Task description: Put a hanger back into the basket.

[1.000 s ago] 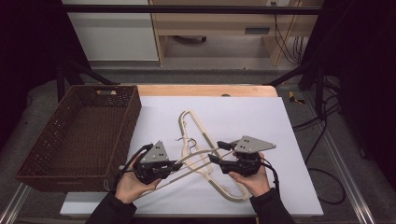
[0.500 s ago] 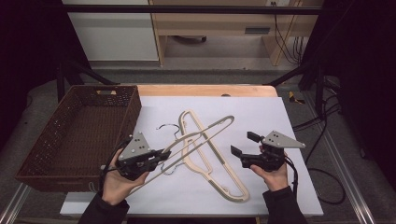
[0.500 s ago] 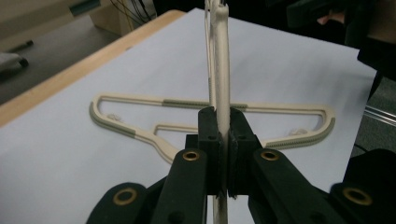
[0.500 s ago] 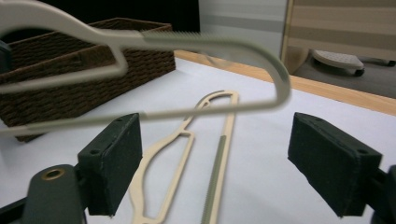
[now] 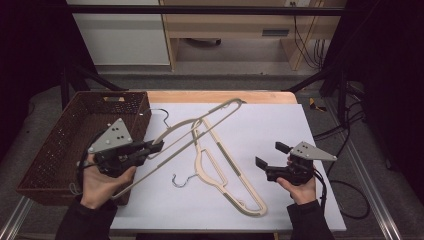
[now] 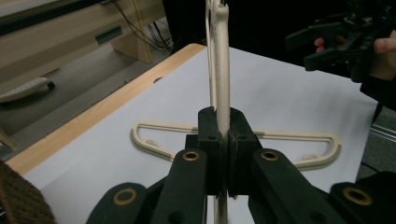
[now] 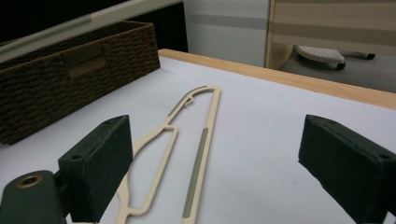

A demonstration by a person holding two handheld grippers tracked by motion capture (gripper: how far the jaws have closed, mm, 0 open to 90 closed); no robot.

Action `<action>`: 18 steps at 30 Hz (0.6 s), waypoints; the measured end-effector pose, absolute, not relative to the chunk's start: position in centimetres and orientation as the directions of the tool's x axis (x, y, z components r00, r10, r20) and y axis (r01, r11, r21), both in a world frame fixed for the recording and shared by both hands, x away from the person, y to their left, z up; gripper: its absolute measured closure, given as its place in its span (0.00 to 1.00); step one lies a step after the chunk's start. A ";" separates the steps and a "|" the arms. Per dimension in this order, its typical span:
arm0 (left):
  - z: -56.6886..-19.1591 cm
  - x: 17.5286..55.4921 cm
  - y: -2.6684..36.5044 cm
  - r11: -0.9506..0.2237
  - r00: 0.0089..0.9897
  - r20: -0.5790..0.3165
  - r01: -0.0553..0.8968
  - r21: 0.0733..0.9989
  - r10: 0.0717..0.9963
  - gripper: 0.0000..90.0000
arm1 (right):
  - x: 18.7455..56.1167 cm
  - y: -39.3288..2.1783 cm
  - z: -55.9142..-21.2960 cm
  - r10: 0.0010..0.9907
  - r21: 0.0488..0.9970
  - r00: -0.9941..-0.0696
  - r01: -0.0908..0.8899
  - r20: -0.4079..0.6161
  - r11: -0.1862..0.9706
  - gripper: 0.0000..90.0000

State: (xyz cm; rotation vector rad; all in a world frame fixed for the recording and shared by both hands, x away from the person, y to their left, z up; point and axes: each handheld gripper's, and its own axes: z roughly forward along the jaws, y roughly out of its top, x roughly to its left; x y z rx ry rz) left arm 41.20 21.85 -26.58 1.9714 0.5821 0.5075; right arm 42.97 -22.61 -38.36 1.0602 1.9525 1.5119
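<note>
Above mat, left tool (image 5: pixel 159 146) pinching lifted hanger (image 5: pixel 210 117), long axis slanting toward far right; right tool (image 5: pixel 270 155) spread.

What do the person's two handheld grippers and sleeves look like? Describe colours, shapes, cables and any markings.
Both the left gripper and right gripper are black, with blocky jaw pads, brass-coloured pivot rings and a grey three-cornered plate dotted with small holes on top. Black cables trail from each. The sleeves are dark.

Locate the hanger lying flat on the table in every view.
High view: flat hanger at the table's centre.
Left gripper view: flat hanger lies crosswise behind the jaws.
Right gripper view: flat hanger between the jaws, left of centre.
Shared landmark: brown basket.
</note>
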 end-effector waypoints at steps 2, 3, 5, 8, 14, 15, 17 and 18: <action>-26.0 42.0 23.2 -0.397 0.784 0.101 0.194 0.897 0.613 0.96 | 42.8 -23.0 -38.2 0.792 0.951 -0.602 0.292 0.101 0.100 0.11; -25.8 42.2 23.6 -0.402 0.779 0.109 0.194 0.895 0.618 0.96 | 42.8 -23.1 -38.1 0.795 0.953 -0.598 0.289 0.100 0.097 0.10; -25.5 42.7 24.6 -0.394 0.766 0.105 0.203 0.897 0.634 0.96 | 42.7 -23.3 -38.1 0.796 0.953 -0.597 0.288 0.101 0.094 0.10; -25.1 43.2 25.6 -0.394 0.750 0.111 0.211 0.895 0.652 0.96 | 42.7 -23.5 -38.1 0.800 0.952 -0.592 0.291 0.097 0.100 0.10; -24.5 44.7 29.2 -0.400 0.693 0.138 0.233 0.887 0.708 0.96 | 42.7 -23.6 -38.2 0.802 0.950 -0.589 0.294 0.098 0.100 0.10; -24.5 45.0 29.7 -0.400 0.686 0.141 0.235 0.886 0.714 0.96 | 42.7 -23.6 -38.2 0.802 0.950 -0.589 0.297 0.099 0.100 0.10; -24.7 45.4 30.6 -0.406 0.673 0.151 0.240 0.882 0.724 0.96 | 42.7 -23.5 -38.2 0.803 0.949 -0.587 0.300 0.102 0.098 0.10; -24.8 45.7 31.1 -0.411 0.666 0.158 0.243 0.879 0.730 0.96 | 42.7 -23.5 -38.2 0.803 0.949 -0.588 0.300 0.100 0.102 0.10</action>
